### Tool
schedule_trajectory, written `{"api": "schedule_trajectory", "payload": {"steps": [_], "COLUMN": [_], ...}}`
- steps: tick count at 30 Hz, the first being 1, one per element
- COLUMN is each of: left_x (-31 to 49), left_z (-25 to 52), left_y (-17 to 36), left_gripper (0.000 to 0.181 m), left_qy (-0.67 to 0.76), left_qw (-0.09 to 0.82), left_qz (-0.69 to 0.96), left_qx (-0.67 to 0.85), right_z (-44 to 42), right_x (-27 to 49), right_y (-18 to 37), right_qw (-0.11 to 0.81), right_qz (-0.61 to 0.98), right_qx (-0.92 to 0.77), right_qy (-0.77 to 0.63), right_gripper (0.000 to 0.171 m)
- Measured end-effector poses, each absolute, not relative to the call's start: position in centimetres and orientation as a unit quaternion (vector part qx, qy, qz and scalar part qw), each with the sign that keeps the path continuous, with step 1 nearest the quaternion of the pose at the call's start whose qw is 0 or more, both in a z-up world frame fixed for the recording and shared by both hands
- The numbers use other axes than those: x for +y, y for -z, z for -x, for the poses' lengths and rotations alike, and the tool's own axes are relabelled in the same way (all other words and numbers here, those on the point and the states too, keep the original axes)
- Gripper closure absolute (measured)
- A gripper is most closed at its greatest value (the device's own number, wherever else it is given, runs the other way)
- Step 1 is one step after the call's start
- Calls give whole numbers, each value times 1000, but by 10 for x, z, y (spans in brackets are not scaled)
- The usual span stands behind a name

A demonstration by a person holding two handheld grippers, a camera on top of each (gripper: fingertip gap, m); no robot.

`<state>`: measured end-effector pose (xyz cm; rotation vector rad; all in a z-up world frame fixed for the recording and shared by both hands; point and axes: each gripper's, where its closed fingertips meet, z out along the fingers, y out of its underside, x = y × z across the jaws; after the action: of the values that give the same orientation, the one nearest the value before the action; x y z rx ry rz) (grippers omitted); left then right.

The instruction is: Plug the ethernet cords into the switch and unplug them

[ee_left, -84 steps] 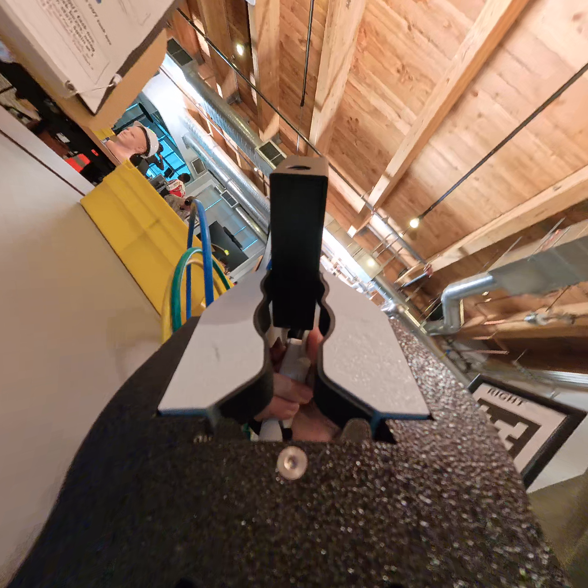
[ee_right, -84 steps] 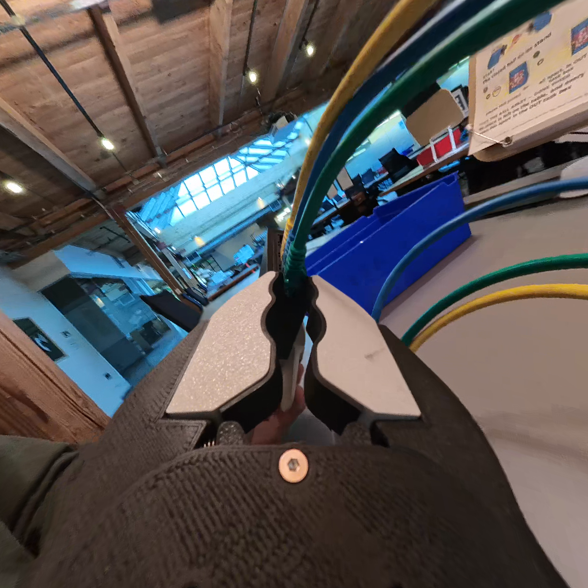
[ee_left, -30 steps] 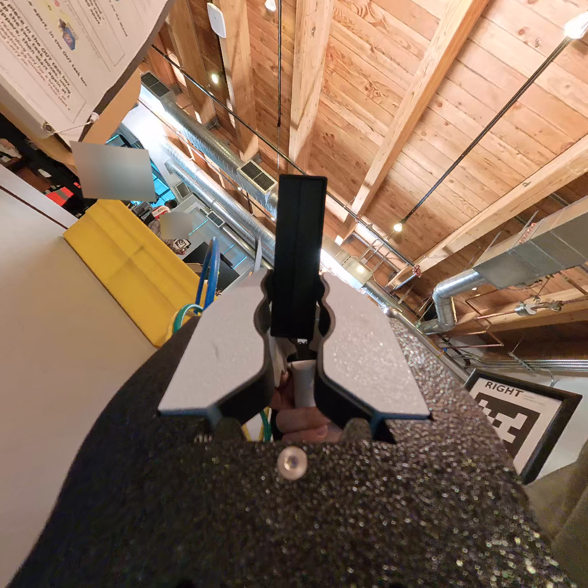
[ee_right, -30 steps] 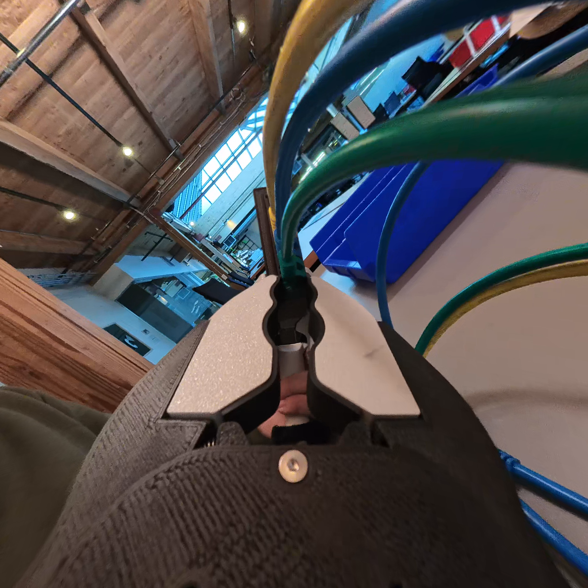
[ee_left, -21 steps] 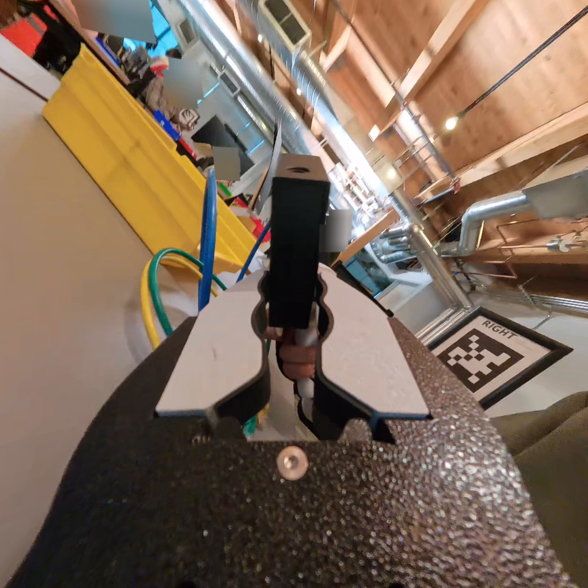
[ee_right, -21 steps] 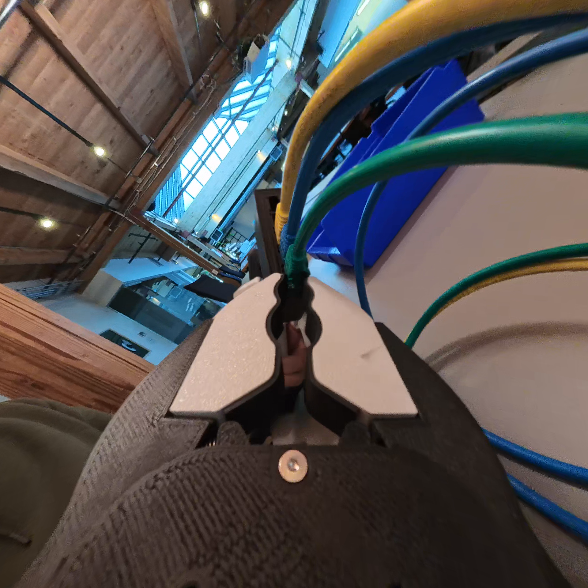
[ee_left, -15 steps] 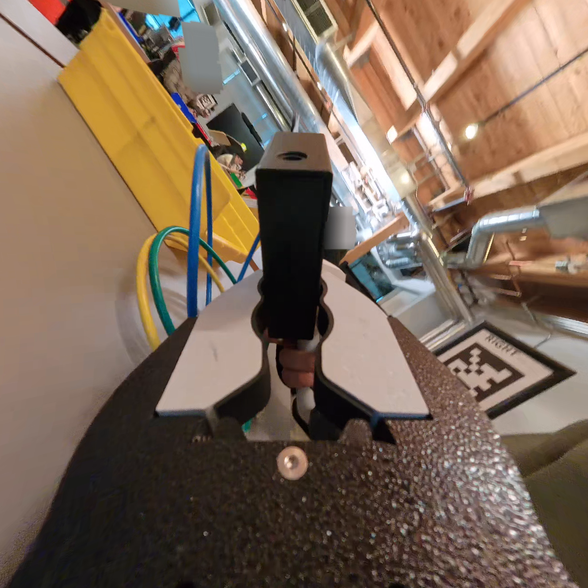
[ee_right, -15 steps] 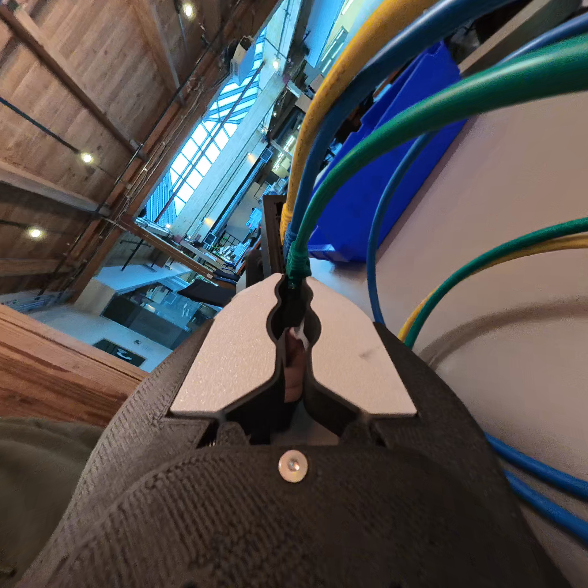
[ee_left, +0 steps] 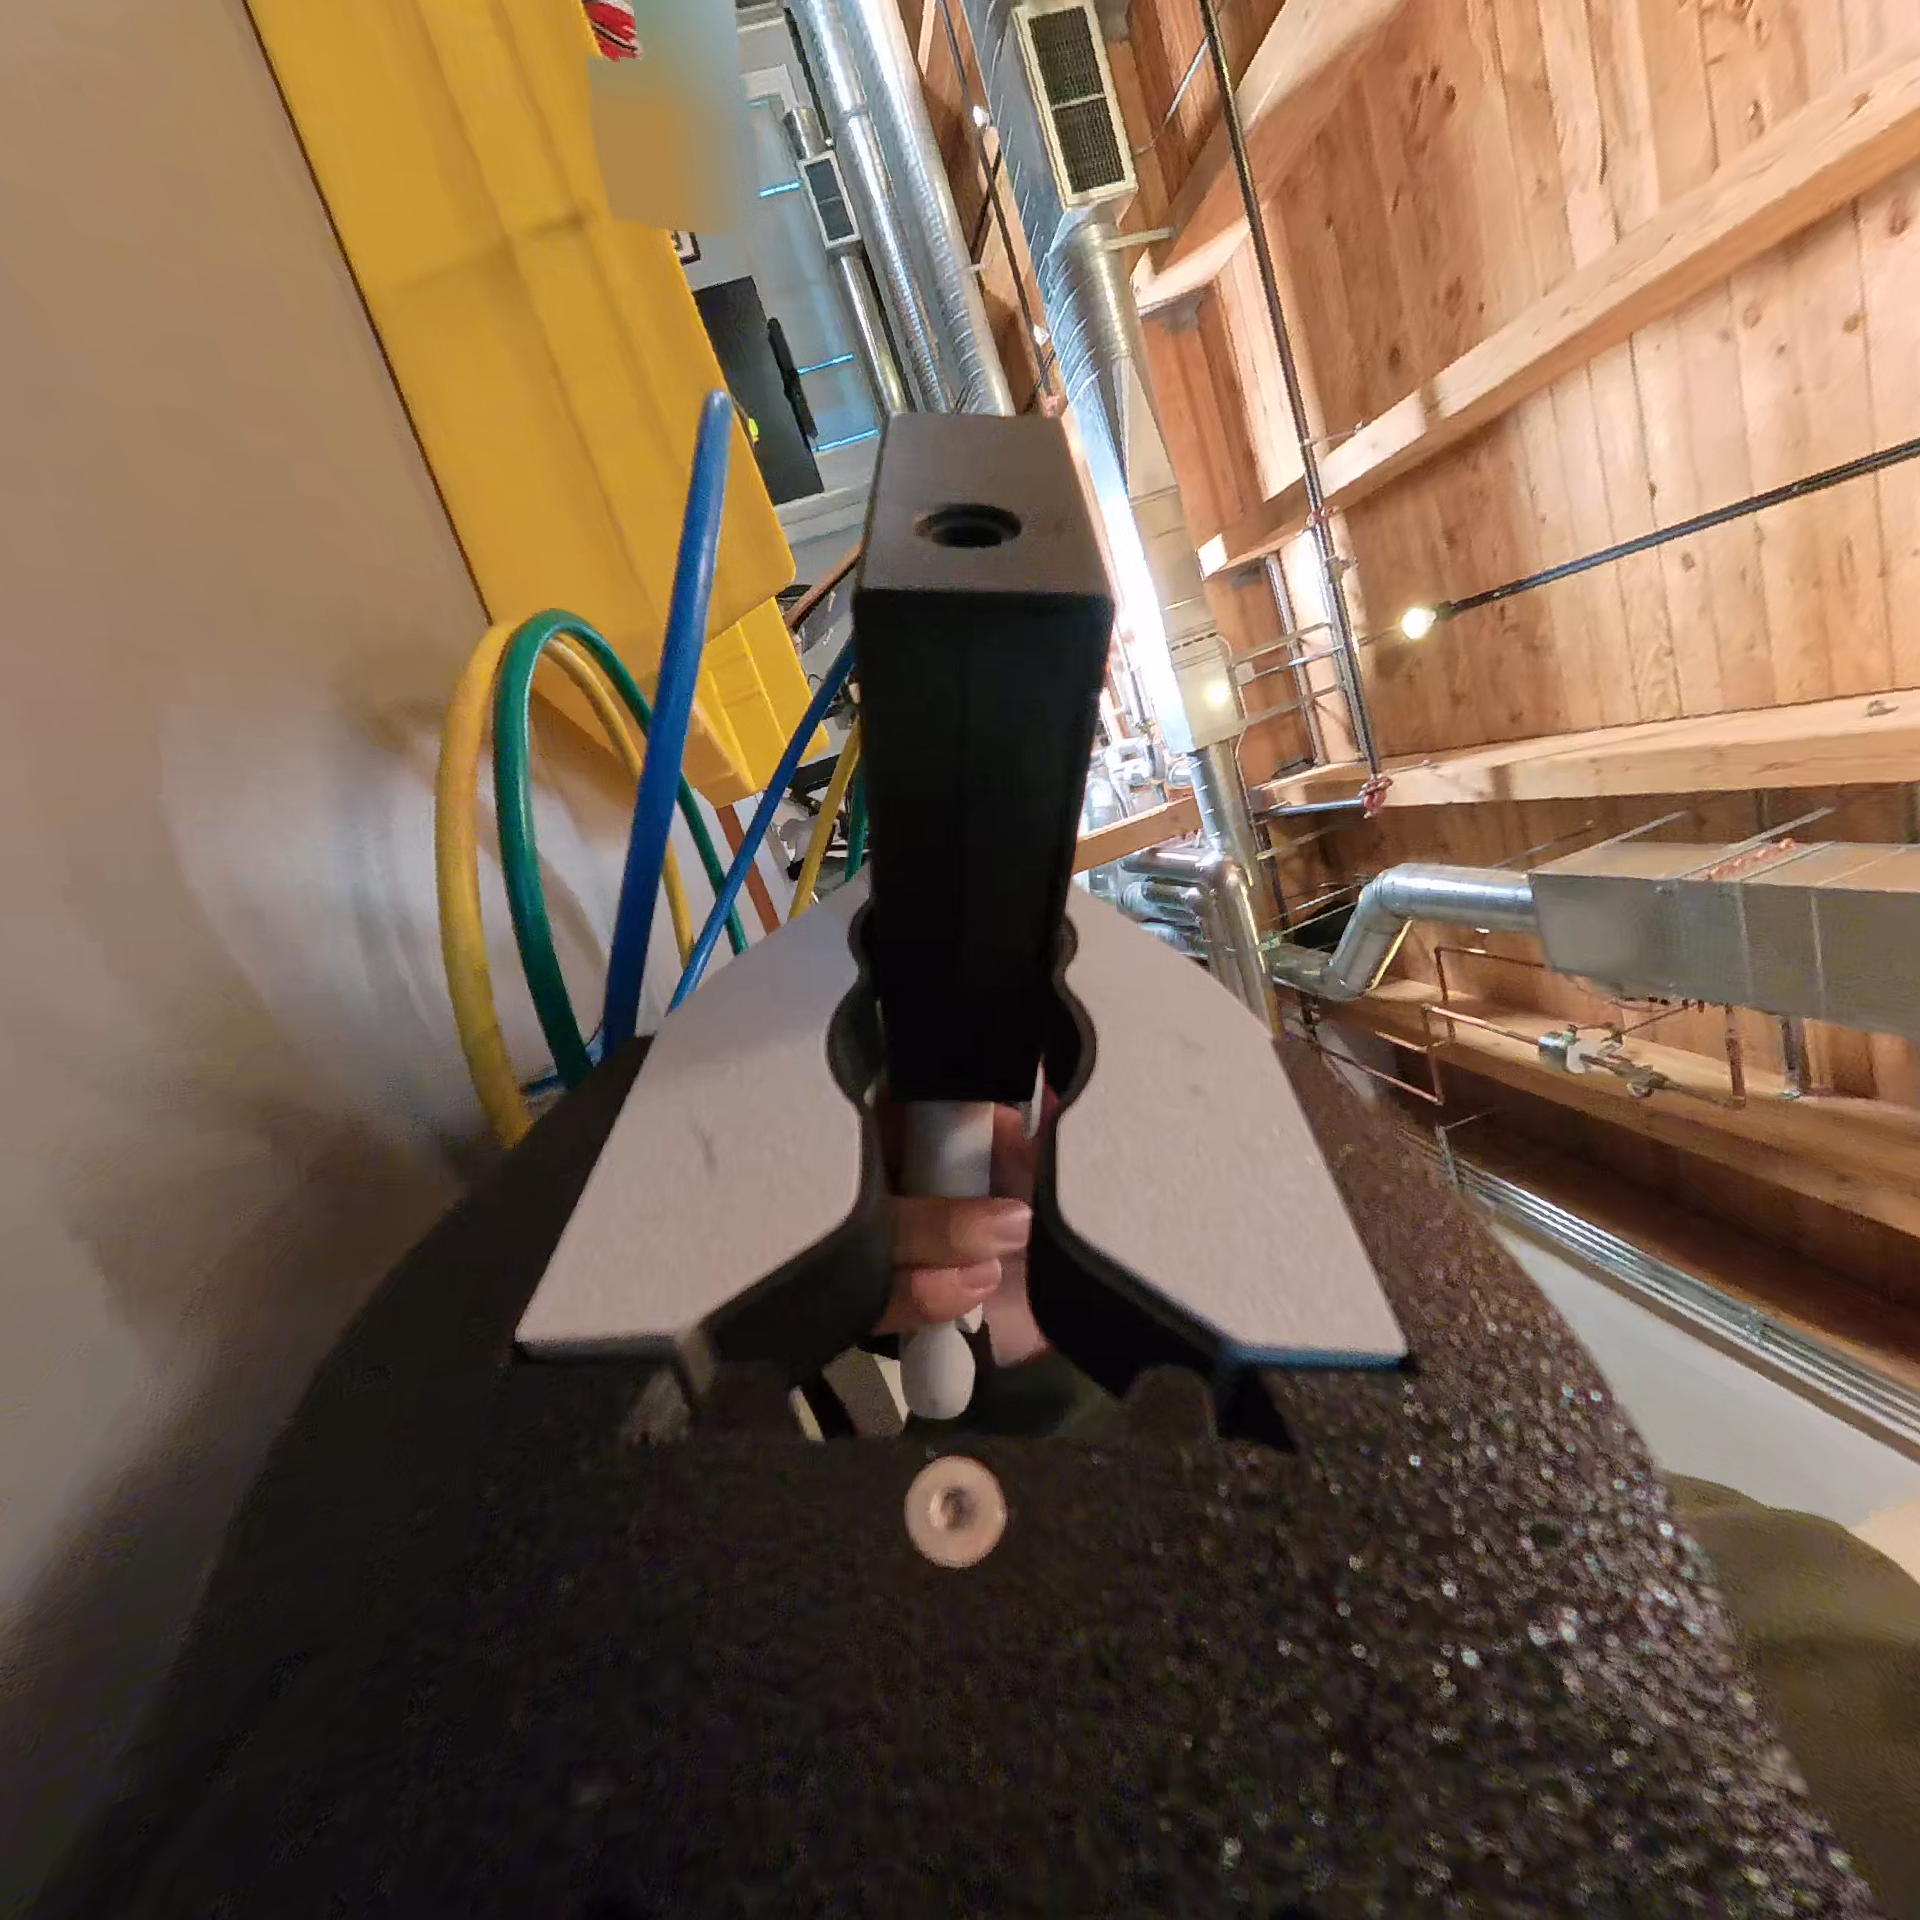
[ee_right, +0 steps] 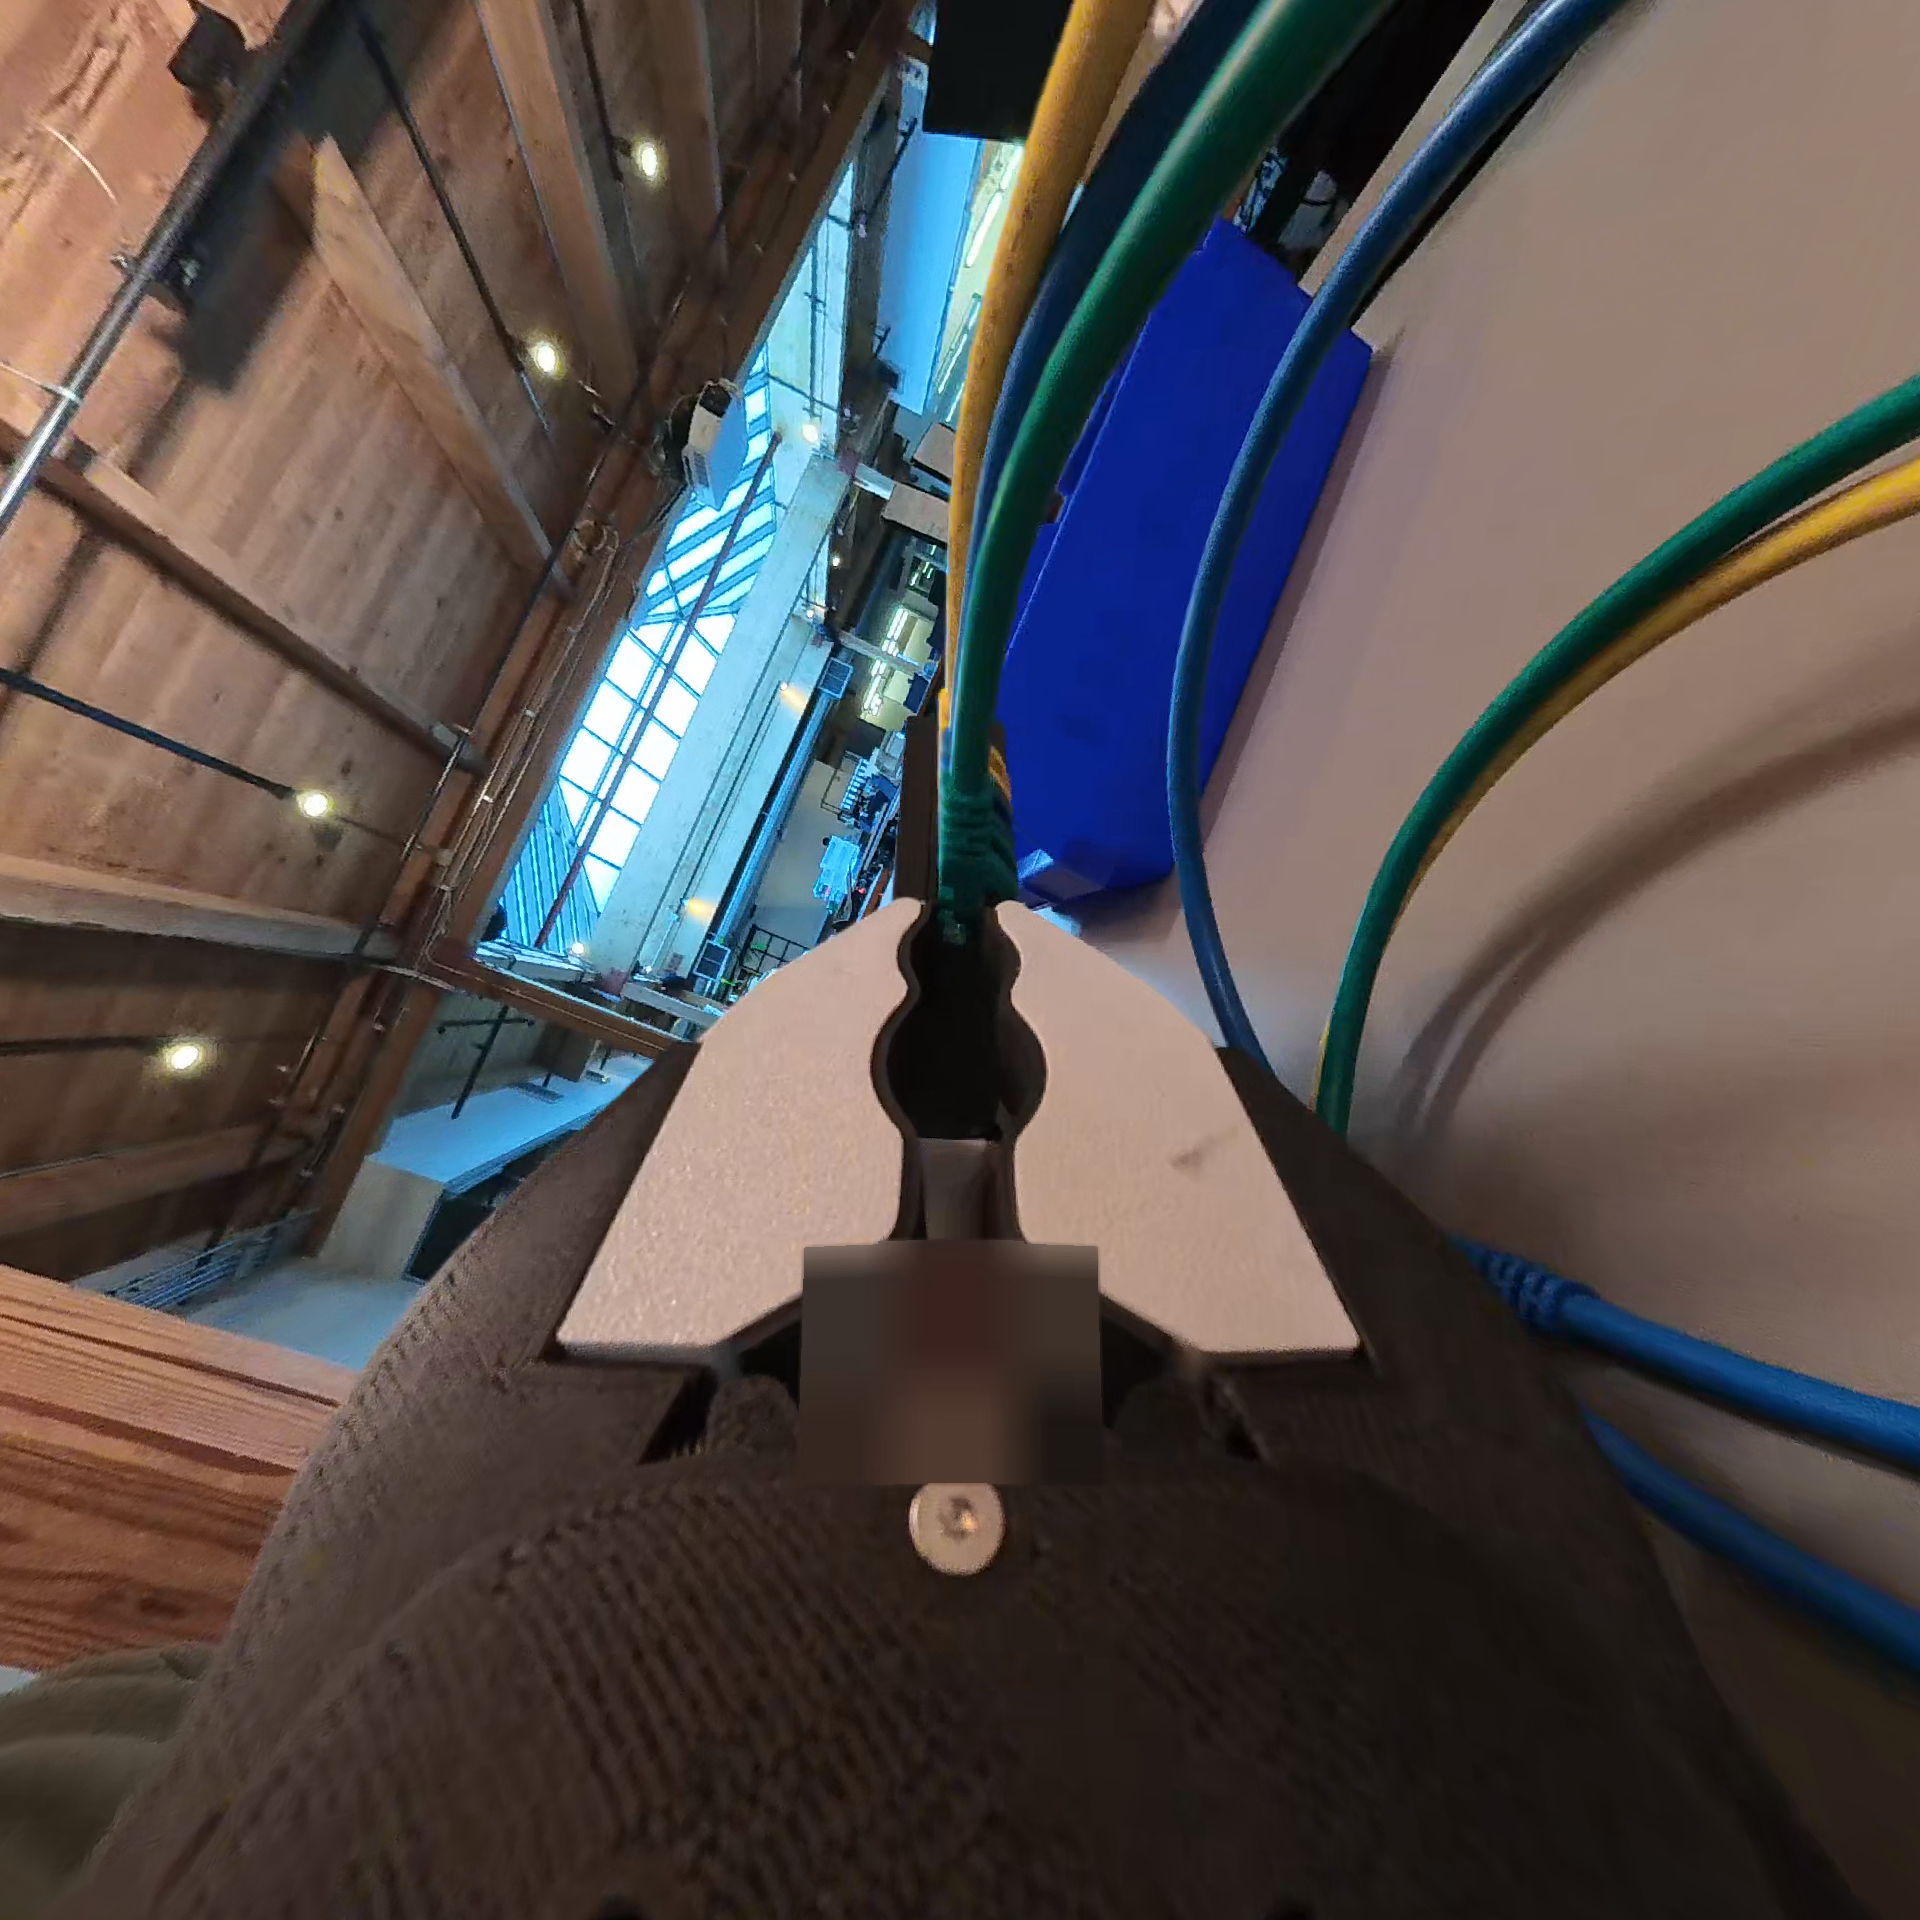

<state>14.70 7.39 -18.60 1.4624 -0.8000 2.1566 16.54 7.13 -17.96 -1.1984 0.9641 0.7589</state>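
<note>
In the left wrist view my left gripper (ee_left: 966,925) is shut on the black switch (ee_left: 977,748), seen end-on with a round hole in its far end. Green (ee_left: 516,831), yellow (ee_left: 457,883) and blue (ee_left: 665,727) ethernet cords loop over the table to its left. In the right wrist view my right gripper (ee_right: 961,914) is shut on the plug end of the green cord (ee_right: 971,831), whose ribbed boot sticks out just past the fingertips. The yellow cord (ee_right: 997,416) and a blue cord (ee_right: 1195,779) run beside it. Where the plugs meet the switch is hidden.
A beige table (ee_left: 208,623) fills the left of the left view and the right of the right view (ee_right: 1662,520). A yellow bin (ee_left: 520,260) and a blue bin (ee_right: 1164,623) sit on it. Two loose blue cords (ee_right: 1538,1299) lie near the right gripper.
Both views have swung from the wooden ceiling toward the table and rolled sideways. Both grippers stay shut, left on the switch and right on the green cord's end.
</note>
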Motion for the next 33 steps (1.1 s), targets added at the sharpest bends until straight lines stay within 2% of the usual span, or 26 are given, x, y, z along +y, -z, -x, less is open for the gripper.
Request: {"api": "schedule_trajectory", "payload": {"steps": [11,13,17,20,28,29,30,33], "left_x": [75,77,76,73,71,71,70,66], "left_z": [-148,-148,-147,-148,-148,-148,-147,-145], "left_y": [187,185,181,183,185,185,184,181], "left_gripper": [154,154,154,154,154,154,154,154], "left_qy": [-776,-782,-785,-783,-777,-777,-778,-778], "left_qw": [179,178,181,178,161,163,165,159], "left_qz": [-522,-520,-513,-516,-521,-521,-518,-512], "left_qx": [-305,-294,-295,-299,-314,-314,-316,-328], "right_z": [-165,-170,-168,-164,-167,-168,-171,-173], "right_x": [71,68,69,73,73,73,71,69], "right_y": [178,183,183,178,178,177,178,173], "right_qw": [656,649,649,659,674,676,678,691], "right_qz": [517,517,516,505,486,486,484,479], "right_qx": [433,456,445,432,440,439,446,437], "right_qy": [-338,-323,-338,-352,-341,-339,-327,-320], "right_gripper": [144,129,133,146,147,148,156,156]}}
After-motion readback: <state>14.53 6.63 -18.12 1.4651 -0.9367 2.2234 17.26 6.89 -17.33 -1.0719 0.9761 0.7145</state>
